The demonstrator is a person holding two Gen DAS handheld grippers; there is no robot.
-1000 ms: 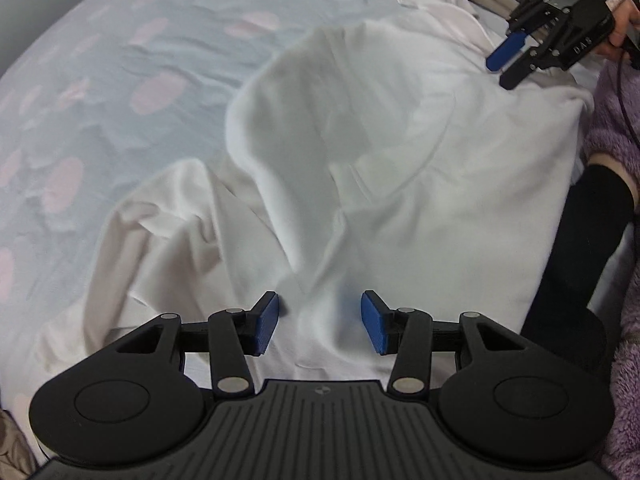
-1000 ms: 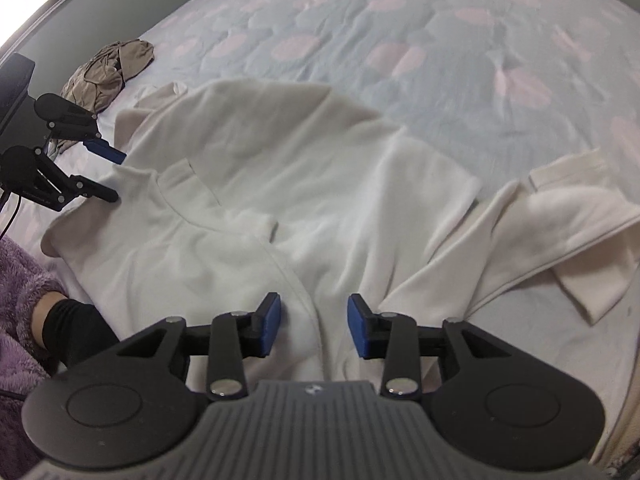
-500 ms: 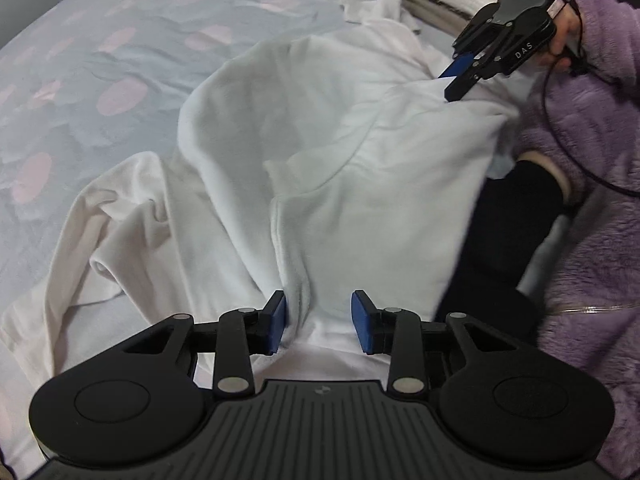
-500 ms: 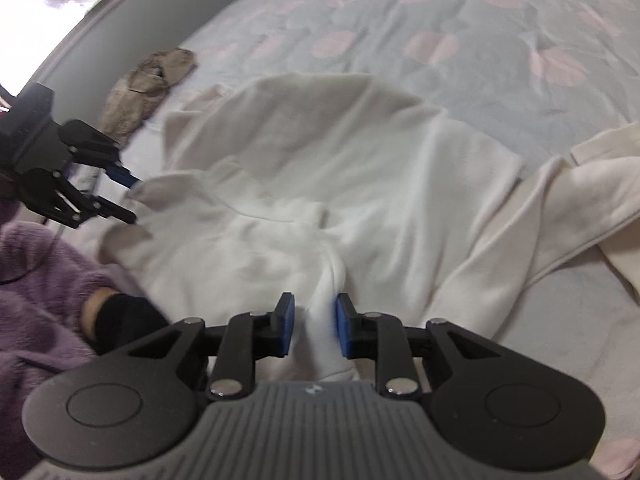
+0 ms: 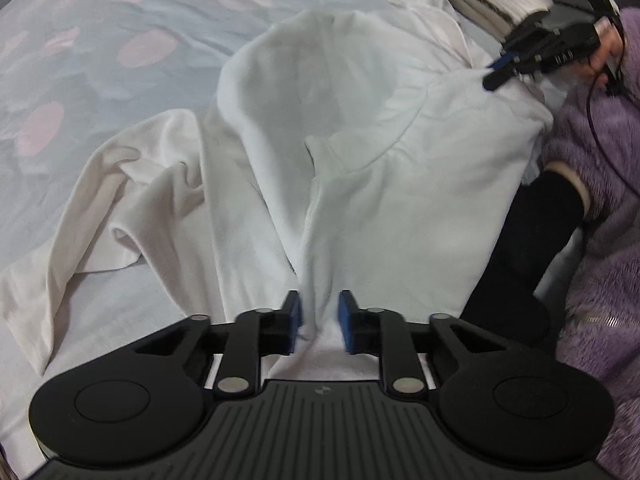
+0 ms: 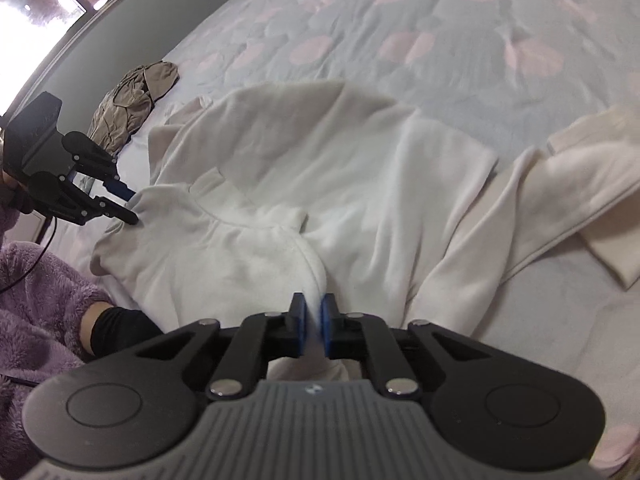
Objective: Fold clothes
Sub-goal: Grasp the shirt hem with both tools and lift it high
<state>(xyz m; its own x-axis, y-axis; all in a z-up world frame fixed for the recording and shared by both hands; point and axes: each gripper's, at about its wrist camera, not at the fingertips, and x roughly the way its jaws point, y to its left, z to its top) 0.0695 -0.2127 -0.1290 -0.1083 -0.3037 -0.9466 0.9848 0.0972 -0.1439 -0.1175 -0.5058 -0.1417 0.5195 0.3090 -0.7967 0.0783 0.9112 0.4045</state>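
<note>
A bed (image 6: 440,20) in pale blue sheeting with pink blotches carries a white hooded sweatshirt (image 5: 360,128), spread across its near side with one sleeve (image 5: 120,200) trailing away from the body. On the hem of that sweatshirt we have both tools clamping down: the left gripper (image 5: 319,322) is closing with a bunched ridge of white cloth pressed between its blue pads, and the right gripper (image 6: 314,326) is closing on another pinch of the same hem. Beyond the sweatshirt's far shoulder lies a crumpled tan garment (image 6: 134,96). Beside the sweatshirt we see a purple fleece sleeve (image 5: 608,208) over a black sleeve (image 5: 532,236).
</note>
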